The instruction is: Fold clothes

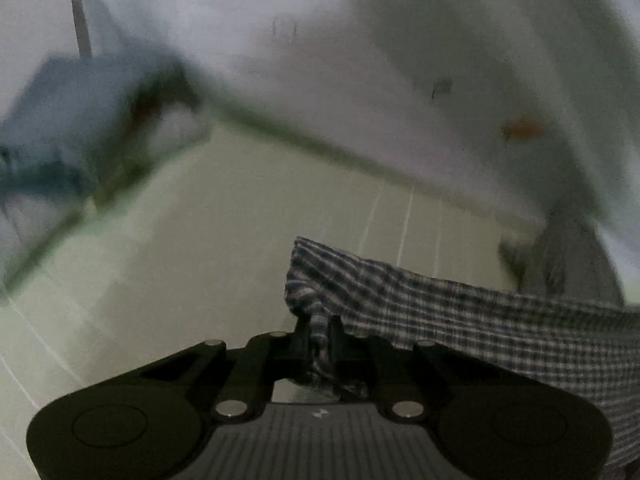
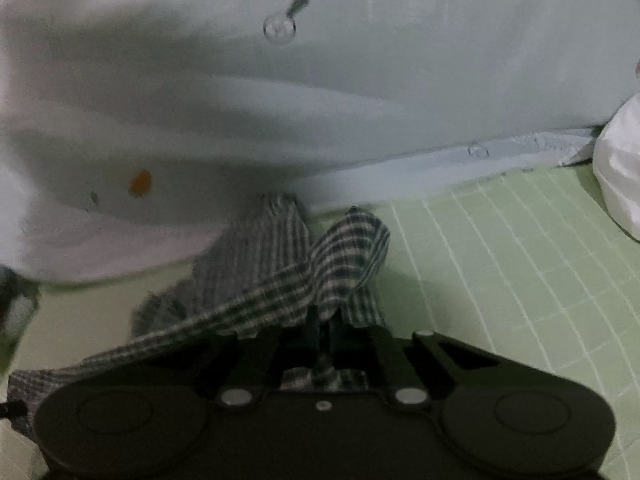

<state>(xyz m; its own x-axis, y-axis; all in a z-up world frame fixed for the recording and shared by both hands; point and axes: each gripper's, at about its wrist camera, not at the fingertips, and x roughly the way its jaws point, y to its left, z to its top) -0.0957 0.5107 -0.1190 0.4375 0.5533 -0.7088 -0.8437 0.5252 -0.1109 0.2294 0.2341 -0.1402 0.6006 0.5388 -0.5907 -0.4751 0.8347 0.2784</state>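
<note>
One checked garment (image 1: 460, 312), two clamped grippers

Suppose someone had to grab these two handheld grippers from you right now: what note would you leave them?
Left gripper: shut on a corner of the checked cloth.
Right gripper: shut on another part of the same cloth.
The cloth hangs between them over the green gridded mat, near the pale wall.
Done: both grips taken.
Left: no fold shows yet; lay it flat and fold.

Checked garment (image 1: 460, 320), navy and white plaid; cutting mat (image 2: 520, 248), pale green with white grid lines; wall (image 2: 360, 80), off-white with an orange spot (image 2: 140, 183); grippers black.
</note>
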